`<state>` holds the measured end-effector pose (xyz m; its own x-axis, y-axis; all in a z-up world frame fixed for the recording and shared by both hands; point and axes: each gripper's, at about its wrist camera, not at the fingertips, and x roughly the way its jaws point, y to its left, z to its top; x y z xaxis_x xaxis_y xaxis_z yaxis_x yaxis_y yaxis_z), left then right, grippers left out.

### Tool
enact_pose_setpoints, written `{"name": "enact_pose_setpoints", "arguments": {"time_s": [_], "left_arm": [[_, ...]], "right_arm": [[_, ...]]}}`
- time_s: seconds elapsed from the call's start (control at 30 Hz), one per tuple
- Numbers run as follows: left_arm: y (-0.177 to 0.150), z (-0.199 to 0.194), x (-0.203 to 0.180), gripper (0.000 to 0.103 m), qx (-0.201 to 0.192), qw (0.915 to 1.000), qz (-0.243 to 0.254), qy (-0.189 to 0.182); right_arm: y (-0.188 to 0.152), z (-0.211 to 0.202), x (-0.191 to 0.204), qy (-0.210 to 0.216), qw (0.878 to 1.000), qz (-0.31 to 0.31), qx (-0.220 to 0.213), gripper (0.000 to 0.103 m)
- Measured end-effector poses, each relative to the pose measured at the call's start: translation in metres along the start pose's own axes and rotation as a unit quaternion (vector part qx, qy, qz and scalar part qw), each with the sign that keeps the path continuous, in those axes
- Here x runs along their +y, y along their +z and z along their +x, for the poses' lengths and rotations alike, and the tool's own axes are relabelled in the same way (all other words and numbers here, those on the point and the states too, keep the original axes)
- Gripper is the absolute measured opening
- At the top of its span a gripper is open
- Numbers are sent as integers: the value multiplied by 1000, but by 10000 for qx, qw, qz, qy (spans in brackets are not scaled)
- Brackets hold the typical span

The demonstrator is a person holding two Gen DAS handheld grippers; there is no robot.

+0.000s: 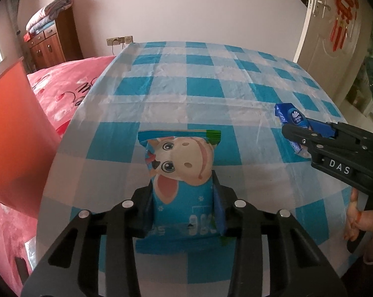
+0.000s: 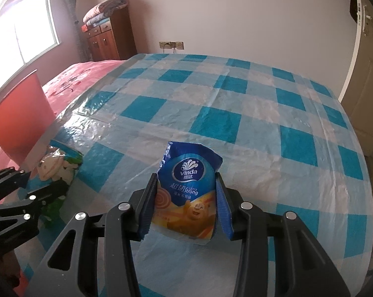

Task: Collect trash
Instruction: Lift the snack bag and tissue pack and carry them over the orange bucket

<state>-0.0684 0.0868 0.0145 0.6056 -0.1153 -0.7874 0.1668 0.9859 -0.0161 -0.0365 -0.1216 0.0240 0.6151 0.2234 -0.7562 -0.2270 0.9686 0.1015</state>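
Left claw (image 1: 184, 212): clenched on the cartoon-cow snack wrapper (image 1: 180, 170); both pads press the wrapper's lower sides.
Cartoon-cow snack wrapper: stands upright between the left claw's fingers, top edge pointing to the far side, above the near-left part of the worktop (image 1: 211, 79).
Right claw (image 2: 186, 203): clenched on the Vinda tissue packet (image 2: 189, 188); blue pads bear on both of its sides.
Vinda tissue packet: crumpled, upright between the right claw's fingers, torn top pointing far, over the near-right part of the worktop.
Pose: both claws point toward the far wall, side by side and well apart; the person's hand (image 1: 357, 220) grips the right claw's handle.
Worktop cover: blue-and-white checked plastic sheet.
Left surroundings: pink bed (image 2: 72, 79); red bin (image 1: 13, 133) at the worktop's left edge.
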Motion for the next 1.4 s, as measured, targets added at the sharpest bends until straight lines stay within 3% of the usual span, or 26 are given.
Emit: {"name": "enact_pose_setpoints", "arguments": {"time_s": [0.2, 0.77, 1.4], "left_arm": [[2, -10, 8, 39, -113, 9999, -116, -1], [34, -77, 49, 39, -962, 9941, -329, 382], [47, -134, 131, 39, -1564, 9782, -746, 1141]], "right_arm": [[6, -7, 6, 145, 9999, 12, -19, 45], [34, -25, 41, 709, 9975, -60, 50, 45], [90, -40, 138, 1514, 9848, -847, -101, 45]]}}
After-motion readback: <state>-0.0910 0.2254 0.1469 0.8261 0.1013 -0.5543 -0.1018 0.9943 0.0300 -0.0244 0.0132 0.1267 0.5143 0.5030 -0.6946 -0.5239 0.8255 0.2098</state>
